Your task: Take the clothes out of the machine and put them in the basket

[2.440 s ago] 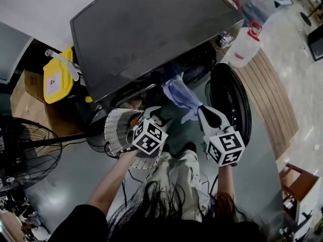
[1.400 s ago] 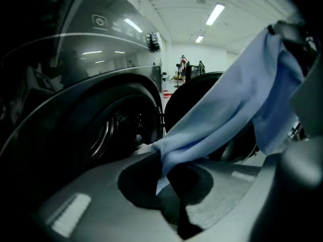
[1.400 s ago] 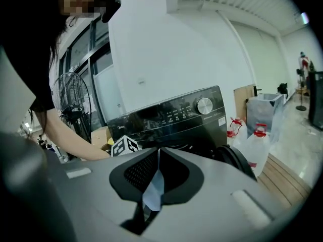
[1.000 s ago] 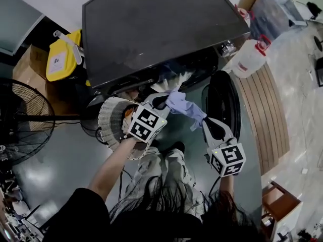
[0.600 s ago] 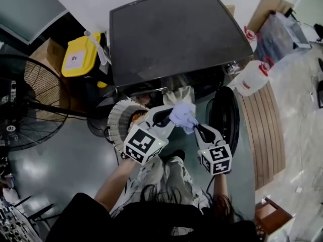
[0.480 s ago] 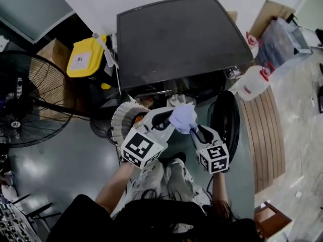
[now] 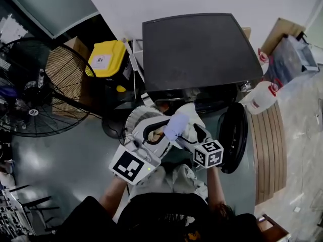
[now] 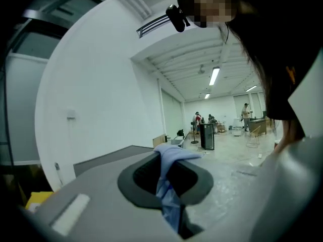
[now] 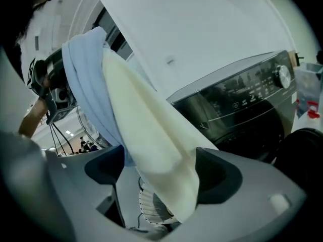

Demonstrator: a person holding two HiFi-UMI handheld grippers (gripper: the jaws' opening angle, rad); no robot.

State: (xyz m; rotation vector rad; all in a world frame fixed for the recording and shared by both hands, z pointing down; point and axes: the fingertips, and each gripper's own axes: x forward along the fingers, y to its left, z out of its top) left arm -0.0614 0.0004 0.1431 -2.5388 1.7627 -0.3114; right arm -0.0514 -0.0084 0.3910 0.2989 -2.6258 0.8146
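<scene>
Step in hand: transfer of clothes from the machine (image 7: 199,49) to the basket (image 7: 135,121). The load is out of the drum and in the air; it is not yet in the basket.

Left tool (image 8: 166,178): jaws closed, with a fold of the blue cloth (image 8: 169,158) pinched between the pads. This tool carries the load.

Right tool (image 9: 161,170): jaws have just been opening and stand fully apart. The cream cloth (image 9: 146,135) hangs down between them, with the blue cloth behind it, but neither pad presses on it. You have no grip here.

Position: in the head view, both cloths hang between the two tools, in front of the machine, beside its open door (image 7: 233,135). The basket stands on the floor at the machine's front left corner, directly under the left tool. Whether the cream cloth is a separate item or only clings to the blue one cannot be told.

Next move, as judged:
1. Draw the right tool back so that the cream cloth slides free of its jaws.
2. Bring the left tool down over the basket rim until the hanging ends are inside.
3. Open the left jaws only then.

Caution: the cream cloth is unsecured and may drop to the floor outside the basket.
</scene>
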